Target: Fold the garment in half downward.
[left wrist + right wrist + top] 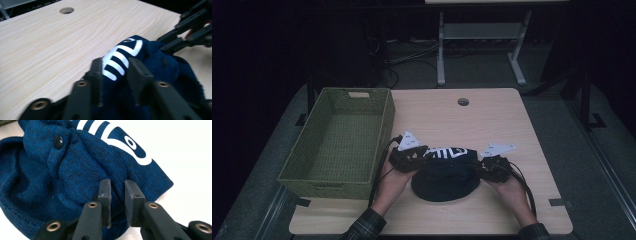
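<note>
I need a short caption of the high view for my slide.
Two hand-held grippers, left and right, pinch a dark blue hat on a wooden table beside a green basket.

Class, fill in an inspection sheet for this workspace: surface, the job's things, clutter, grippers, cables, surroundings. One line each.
Surface: light wooden table, round hole near the far edge.
Job's things: dark blue knitted hat with white lettering, lying near the front edge; empty green woven basket to its left.
Clutter: nothing seen.
Grippers: left gripper has hat fabric between its jaws; right gripper likewise; whether either pinches cannot be told.
Cables: a black cable trails from each gripper towards the person.
Surroundings: dark room, white table frame and floor cables behind.
</note>
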A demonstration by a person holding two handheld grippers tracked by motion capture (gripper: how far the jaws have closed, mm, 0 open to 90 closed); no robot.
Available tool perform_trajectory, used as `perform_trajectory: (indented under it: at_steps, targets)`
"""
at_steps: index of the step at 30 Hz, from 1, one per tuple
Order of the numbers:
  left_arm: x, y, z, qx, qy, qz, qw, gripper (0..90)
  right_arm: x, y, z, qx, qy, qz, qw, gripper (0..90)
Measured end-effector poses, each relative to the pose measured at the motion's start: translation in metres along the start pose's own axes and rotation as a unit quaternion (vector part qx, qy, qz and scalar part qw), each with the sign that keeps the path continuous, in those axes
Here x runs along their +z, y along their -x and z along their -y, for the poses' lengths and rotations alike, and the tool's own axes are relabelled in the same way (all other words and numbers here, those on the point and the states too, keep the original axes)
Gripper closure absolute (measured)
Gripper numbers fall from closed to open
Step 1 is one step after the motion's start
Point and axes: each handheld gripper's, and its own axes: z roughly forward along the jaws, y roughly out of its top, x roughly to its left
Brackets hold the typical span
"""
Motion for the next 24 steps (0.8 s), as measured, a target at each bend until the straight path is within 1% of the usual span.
perform_trajectory:
  at_steps: [2,4,6,8,9,11,13,15,16,17,19,20,21,23,24]
  targets:
    - [0.004,-0.003,0.000,-0.001,-0.010,0.002,0.9999,69.3,-0.003,0.002,0.000,0.004,0.009,-0.004,0.9999,67.3]
    - [0.008,-0.003,0.000,-0.002,-0.016,0.003,0.9999,70.4,-0.010,0.005,-0.002,0.016,0.026,-0.015,0.9994,59.9]
    - [0.009,-0.003,0.000,0.000,-0.020,0.005,0.9998,70.6,-0.016,0.006,-0.005,0.023,0.035,-0.024,0.9988,56.2]
    - [0.009,-0.002,0.000,0.002,-0.021,0.006,0.9998,71.2,-0.023,0.008,-0.010,0.024,0.049,-0.032,0.9980,55.3]
    - [0.009,-0.002,0.000,0.002,-0.022,0.006,0.9998,71.4,-0.028,0.008,-0.013,0.024,0.063,-0.035,0.9971,55.1]
    - [0.009,-0.002,0.000,0.002,-0.022,0.006,0.9997,73.3,-0.032,0.010,-0.018,0.028,0.070,-0.042,0.9963,55.1]
    - [0.008,-0.003,0.000,0.002,-0.024,0.007,0.9997,74.8,-0.036,0.010,-0.023,0.024,0.082,-0.044,0.9954,54.6]
    - [0.008,-0.003,0.000,0.002,-0.025,0.007,0.9997,77.1,-0.041,0.011,-0.029,0.024,0.093,-0.051,0.9941,53.3]
    - [0.008,-0.003,0.000,0.002,-0.025,0.008,0.9996,78.0,-0.043,0.011,-0.031,0.023,0.097,-0.051,0.9937,54.0]
    - [0.008,-0.003,0.000,0.002,-0.026,0.012,0.9996,80.9,-0.045,0.011,-0.033,0.021,0.100,-0.051,0.9935,56.3]
    - [0.008,-0.003,0.001,-0.002,-0.027,0.015,0.9995,85.2,-0.045,0.011,-0.036,0.017,0.098,-0.044,0.9941,61.3]
    - [0.008,-0.003,0.001,0.000,-0.029,0.017,0.9994,87.9,-0.044,0.012,-0.038,0.018,0.093,-0.042,0.9947,68.6]
    - [0.008,-0.003,0.001,0.003,-0.033,0.019,0.9993,89.4,-0.041,0.014,-0.038,0.020,0.089,-0.042,0.9949,73.1]
    - [0.008,-0.003,0.002,0.005,-0.035,0.021,0.9992,89.6,-0.036,0.017,-0.037,0.020,0.082,-0.040,0.9956,84.0]
    - [0.007,-0.002,0.002,0.005,-0.035,0.022,0.9991,89.6,-0.034,0.018,-0.037,0.019,0.078,-0.039,0.9960,86.4]
